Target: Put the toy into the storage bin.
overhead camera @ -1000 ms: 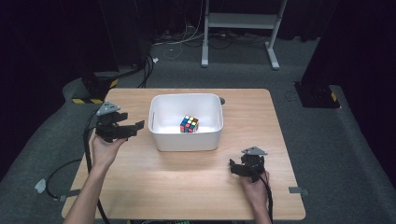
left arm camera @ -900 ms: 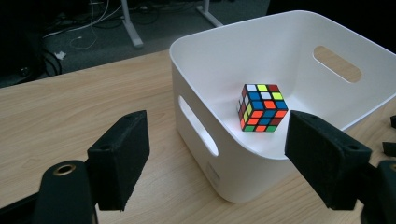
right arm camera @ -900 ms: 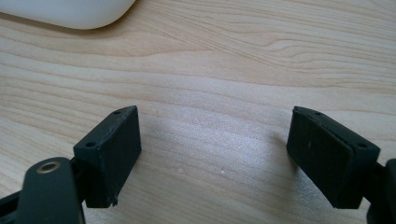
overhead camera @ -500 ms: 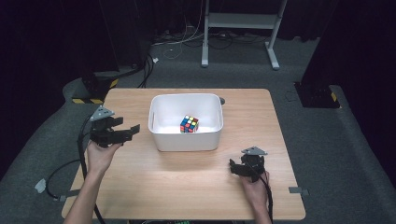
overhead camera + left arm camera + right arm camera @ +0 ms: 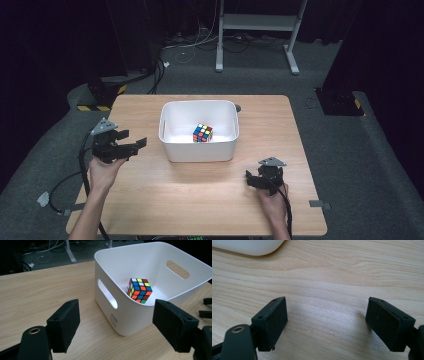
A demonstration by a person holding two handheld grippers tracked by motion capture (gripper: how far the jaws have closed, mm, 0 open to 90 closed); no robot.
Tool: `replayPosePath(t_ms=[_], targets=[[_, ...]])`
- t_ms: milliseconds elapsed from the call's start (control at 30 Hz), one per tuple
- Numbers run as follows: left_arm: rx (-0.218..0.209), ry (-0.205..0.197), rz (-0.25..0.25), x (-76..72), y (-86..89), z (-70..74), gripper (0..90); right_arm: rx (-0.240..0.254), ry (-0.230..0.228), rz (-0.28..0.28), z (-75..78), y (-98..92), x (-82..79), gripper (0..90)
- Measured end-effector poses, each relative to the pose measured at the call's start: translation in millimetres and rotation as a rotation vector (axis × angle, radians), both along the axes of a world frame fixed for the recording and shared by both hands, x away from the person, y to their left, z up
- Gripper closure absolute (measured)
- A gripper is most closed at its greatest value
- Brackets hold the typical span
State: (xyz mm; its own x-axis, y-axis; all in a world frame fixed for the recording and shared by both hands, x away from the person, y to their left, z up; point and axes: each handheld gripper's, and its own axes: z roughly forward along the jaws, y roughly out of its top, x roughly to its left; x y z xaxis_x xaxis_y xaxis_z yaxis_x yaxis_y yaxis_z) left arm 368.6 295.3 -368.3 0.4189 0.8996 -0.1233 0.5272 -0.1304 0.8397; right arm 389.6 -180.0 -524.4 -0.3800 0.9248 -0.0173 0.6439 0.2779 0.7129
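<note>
A white bin (image 5: 199, 131) with cut-out handle slots stands on the wooden desk (image 5: 200, 190), toward the far middle of it. Inside, on the bin's floor, sits a colour-tiled puzzle cube (image 5: 202, 133); in the left gripper view the cube (image 5: 139, 290) rests near the wall closest to the camera, slightly turned so that one corner faces forward. The left tool (image 5: 132, 145) is held above the desk's left side, just beside the bin but apart from it, and points at the bin's left wall. Its jaws are spread wide with nothing between them, and in its own view they frame the bin (image 5: 130, 315) and the bare wood in front of it. The right tool (image 5: 252, 180) sits low over the desk near the front right, well apart from the bin. Its jaws are likewise released and empty, with only wood grain between them; a rounded corner of the bin (image 5: 249, 246) shows at the top left of its view.
</note>
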Motion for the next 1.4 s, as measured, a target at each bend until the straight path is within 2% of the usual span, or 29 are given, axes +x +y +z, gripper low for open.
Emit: replayPosePath(t_ms=[767,967,1400], targets=[[0.012,0.008,0.034,-15.9,6.9,-16.6,22.0,0.0,0.0,-0.001,0.0,0.0,0.0,17.4],[0.028,0.014,0.041,-19.0,6.7,-22.3,21.9,0.0,0.0,-0.001,0.0,0.0,-0.1,17.5],[0.009,0.025,0.052,-23.1,9.2,-33.6,21.9,0.0,0.0,0.0,0.0,0.0,-0.1,17.4]])
